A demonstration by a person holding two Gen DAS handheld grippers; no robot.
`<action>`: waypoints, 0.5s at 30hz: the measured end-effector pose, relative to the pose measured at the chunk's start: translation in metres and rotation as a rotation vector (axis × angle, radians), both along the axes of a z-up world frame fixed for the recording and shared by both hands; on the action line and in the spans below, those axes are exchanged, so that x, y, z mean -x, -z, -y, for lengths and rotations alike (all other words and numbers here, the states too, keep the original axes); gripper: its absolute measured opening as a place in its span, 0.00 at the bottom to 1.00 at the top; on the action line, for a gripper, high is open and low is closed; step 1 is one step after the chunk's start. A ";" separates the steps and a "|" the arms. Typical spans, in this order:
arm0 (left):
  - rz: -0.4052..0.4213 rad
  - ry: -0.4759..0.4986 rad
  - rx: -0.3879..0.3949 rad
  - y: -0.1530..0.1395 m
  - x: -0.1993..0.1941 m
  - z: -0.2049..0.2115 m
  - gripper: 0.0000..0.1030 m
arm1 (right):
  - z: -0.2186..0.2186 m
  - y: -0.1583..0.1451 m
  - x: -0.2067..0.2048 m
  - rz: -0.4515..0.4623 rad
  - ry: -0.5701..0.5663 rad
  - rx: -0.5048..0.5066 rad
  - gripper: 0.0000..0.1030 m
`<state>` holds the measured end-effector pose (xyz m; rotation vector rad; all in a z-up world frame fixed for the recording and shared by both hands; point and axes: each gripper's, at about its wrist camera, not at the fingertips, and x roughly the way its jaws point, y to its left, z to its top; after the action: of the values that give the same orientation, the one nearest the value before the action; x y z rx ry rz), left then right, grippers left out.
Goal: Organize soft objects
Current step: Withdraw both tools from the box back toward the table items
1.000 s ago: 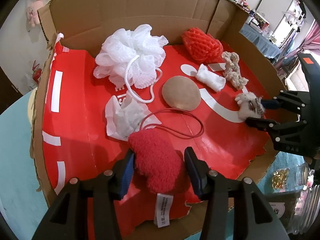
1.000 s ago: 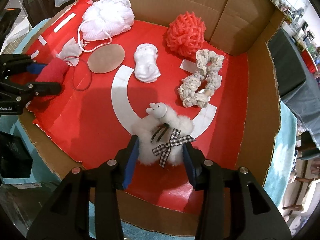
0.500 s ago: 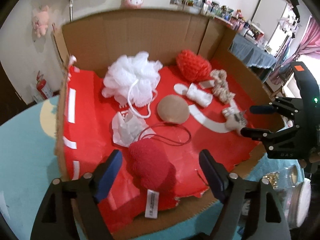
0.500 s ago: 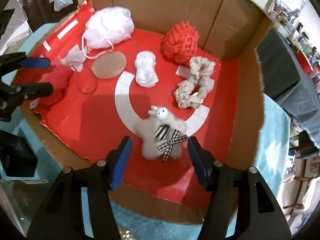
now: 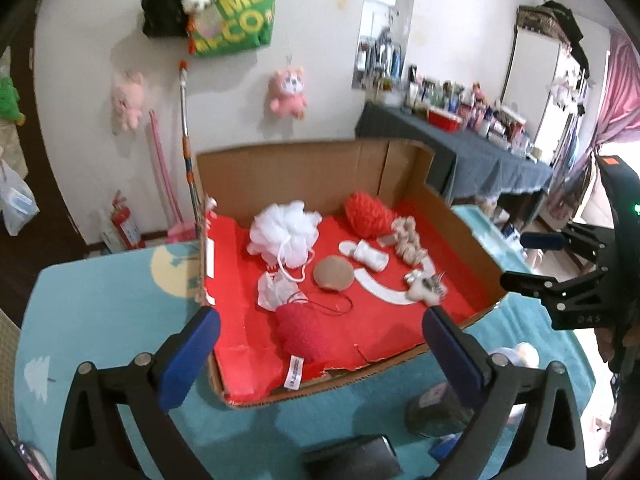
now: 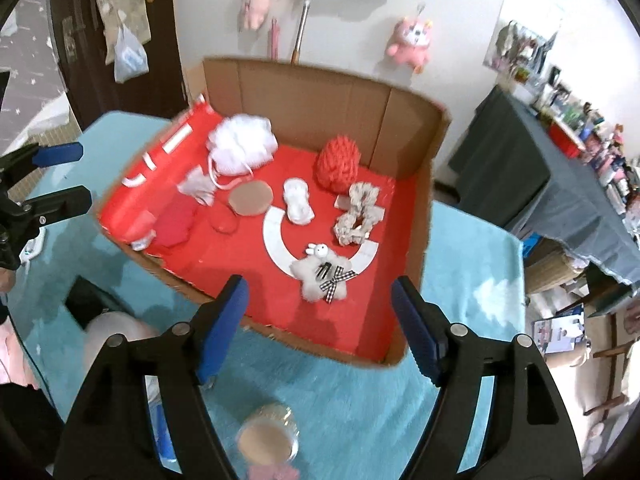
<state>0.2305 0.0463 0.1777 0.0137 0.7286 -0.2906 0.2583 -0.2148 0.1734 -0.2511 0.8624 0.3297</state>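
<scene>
Tongs (image 5: 320, 344) (image 6: 320, 320) have risen, opening, releasing red plush (image 5: 300, 330) and lamb (image 6: 322, 276).

The box (image 6: 400, 128) held eight soft things: one white pouf (image 6: 242, 140), one red yarn ball (image 6: 339, 162), one scrunchie (image 6: 356, 216), one sock (image 6: 298, 200), one tan pad (image 6: 251, 198), one crumpled tissue (image 6: 196, 188), one red plush (image 6: 176, 224), one llama toy (image 6: 320, 276).
</scene>
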 end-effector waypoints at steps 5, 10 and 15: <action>0.072 -0.007 0.055 -0.016 0.043 -0.001 1.00 | -0.002 -0.020 0.039 0.092 0.008 -0.032 0.75; 0.153 -0.018 0.081 -0.023 0.086 0.001 1.00 | 0.000 -0.028 0.087 0.166 0.013 -0.075 0.81; 0.220 -0.038 0.094 -0.020 0.127 0.007 1.00 | 0.001 -0.024 0.133 0.234 0.030 -0.107 0.83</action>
<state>0.1039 0.0395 0.1977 -0.0568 0.4957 -0.2820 0.1257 -0.2157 0.1975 -0.1728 0.6149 0.3107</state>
